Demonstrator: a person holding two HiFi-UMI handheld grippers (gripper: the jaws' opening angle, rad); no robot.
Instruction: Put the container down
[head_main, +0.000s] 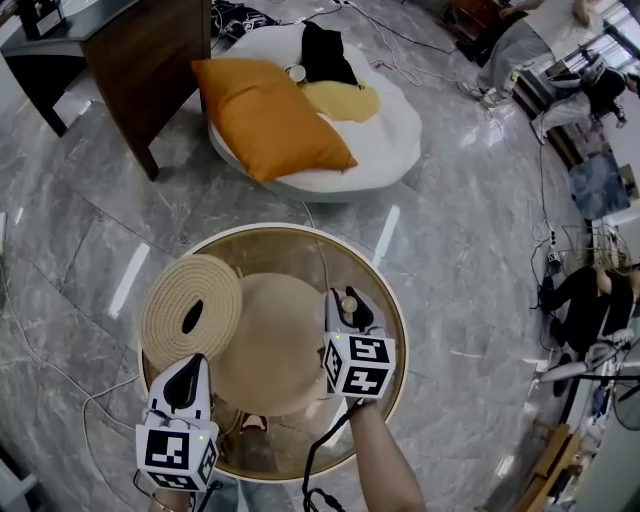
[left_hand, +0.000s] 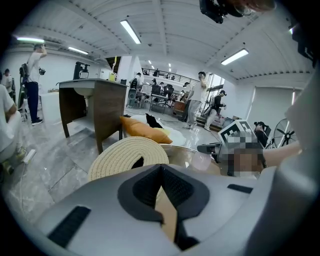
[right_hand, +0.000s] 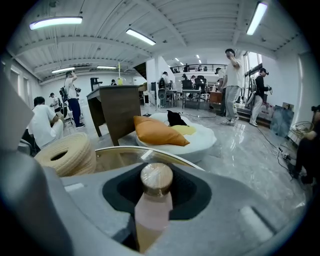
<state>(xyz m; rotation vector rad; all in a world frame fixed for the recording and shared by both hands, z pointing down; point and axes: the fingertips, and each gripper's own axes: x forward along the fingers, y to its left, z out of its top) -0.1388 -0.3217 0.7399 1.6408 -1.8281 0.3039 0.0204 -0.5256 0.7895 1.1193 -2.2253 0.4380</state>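
While both claws hang over the round glass counter (head_main: 290, 232), the room runs like this, left to right. Grey marble floor (head_main: 100, 240) all round, glossy, with light streaks on it. Dark wooden desk (head_main: 150, 50) at far upper left.

On the counter's left side is a woven rope coil (head_main: 190, 312) with a dark hole in its middle, lying flat. Left claw (left_hand: 160, 172) is at the counter's near-left edge, just below the coil; its jaws are together with nothing between them.

A round tan mat (head_main: 265, 350) covers the counter's middle, its left edge under the coil.

Beyond the counter, a white floor cushion (head_main: 385, 140) carries an orange pillow (head_main: 268, 118), a yellow cushion (head_main: 345, 100) and a black cloth (head_main: 325, 50).

Right claw (right_hand: 156, 190) is over the mat's right edge, clamped on the container (right_hand: 152, 210), a pale pink bottle with a round wooden cap (right_hand: 156, 179). The container is upright in the jaws, cap above them. Can't tell if its base touches the counter.

Loose cables (head_main: 420, 50) cross the floor further right. A seated person in black (head_main: 590, 300) is at the far right edge, well apart from the counter.
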